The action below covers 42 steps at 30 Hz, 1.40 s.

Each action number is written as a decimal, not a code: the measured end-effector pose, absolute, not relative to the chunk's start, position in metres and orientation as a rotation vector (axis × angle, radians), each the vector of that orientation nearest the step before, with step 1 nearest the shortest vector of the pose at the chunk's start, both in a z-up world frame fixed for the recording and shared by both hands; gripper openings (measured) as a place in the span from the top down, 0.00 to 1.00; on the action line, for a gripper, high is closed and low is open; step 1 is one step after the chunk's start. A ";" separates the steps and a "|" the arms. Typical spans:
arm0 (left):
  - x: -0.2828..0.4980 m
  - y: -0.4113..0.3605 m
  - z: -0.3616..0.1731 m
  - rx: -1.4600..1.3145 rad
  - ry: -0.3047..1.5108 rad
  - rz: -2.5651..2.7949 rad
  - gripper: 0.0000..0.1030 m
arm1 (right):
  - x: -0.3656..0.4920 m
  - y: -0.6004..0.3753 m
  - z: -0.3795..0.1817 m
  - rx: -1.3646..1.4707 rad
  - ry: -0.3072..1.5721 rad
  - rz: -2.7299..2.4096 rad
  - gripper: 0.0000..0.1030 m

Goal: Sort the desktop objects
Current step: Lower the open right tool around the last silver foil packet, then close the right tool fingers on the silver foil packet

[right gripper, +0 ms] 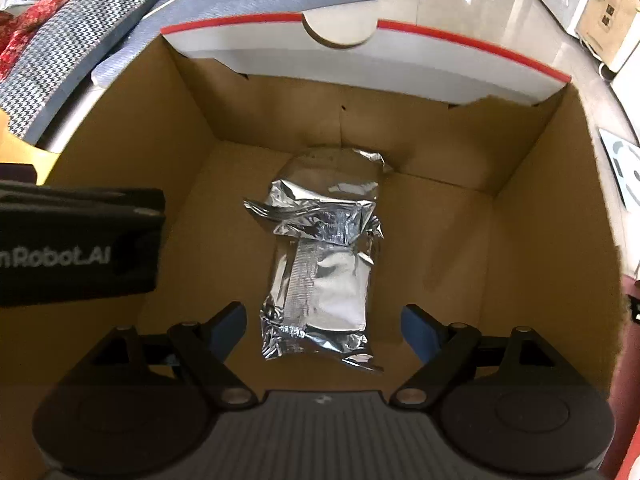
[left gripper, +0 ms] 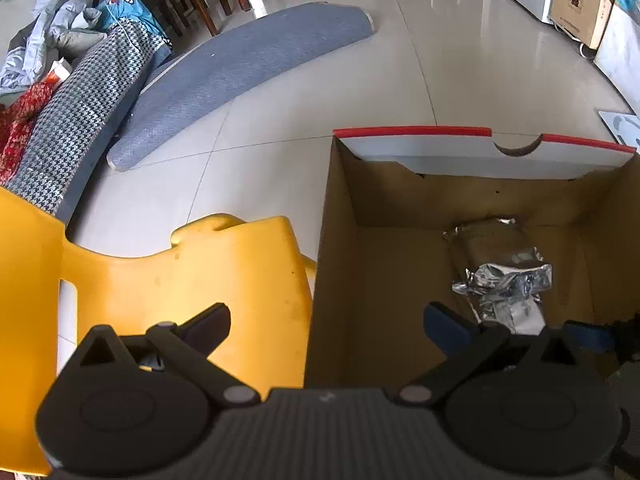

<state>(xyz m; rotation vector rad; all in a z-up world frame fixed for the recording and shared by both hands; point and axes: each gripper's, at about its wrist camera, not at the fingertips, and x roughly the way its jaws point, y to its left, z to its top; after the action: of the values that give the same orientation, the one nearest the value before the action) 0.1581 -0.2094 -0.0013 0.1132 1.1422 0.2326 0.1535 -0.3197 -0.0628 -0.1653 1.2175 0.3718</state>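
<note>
A crumpled silver foil pouch (right gripper: 320, 264) lies flat on the floor of an open cardboard box (right gripper: 520, 208), which has a white flap with a red edge at its far side. My right gripper (right gripper: 323, 328) hangs open above the pouch's near end, its blue pads either side of it, nothing held. In the left wrist view the same pouch (left gripper: 504, 276) shows inside the box (left gripper: 340, 264). My left gripper (left gripper: 327, 322) is open and empty, straddling the box's left wall. The left gripper's black body (right gripper: 80, 240) appears at the left of the right wrist view.
A yellow plastic chair (left gripper: 188, 284) stands against the box's left side. On the tiled floor beyond lie a long grey cushion (left gripper: 240, 76) and a houndstooth cushion (left gripper: 80, 112) with piled clothes. Wooden chair legs and cartons stand far back.
</note>
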 end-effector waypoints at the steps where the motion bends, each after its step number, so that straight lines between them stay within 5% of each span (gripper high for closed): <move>1: 0.158 -0.210 -0.002 0.115 1.144 0.232 0.00 | 0.155 -0.320 -0.065 -0.158 1.222 0.371 0.19; 12: 0.158 -0.218 -0.006 0.140 1.155 0.216 0.00 | 0.154 -0.314 -0.067 -0.181 1.196 0.358 0.47; 42: 0.130 -0.226 0.038 0.074 1.069 0.138 0.00 | 0.126 -0.334 -0.007 -0.077 1.160 0.498 0.48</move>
<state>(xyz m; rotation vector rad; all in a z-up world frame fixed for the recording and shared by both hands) 0.1303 -0.2265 0.0377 0.0743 1.0695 0.1375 0.1262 -0.3342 -0.0066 -0.0766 1.1602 0.4981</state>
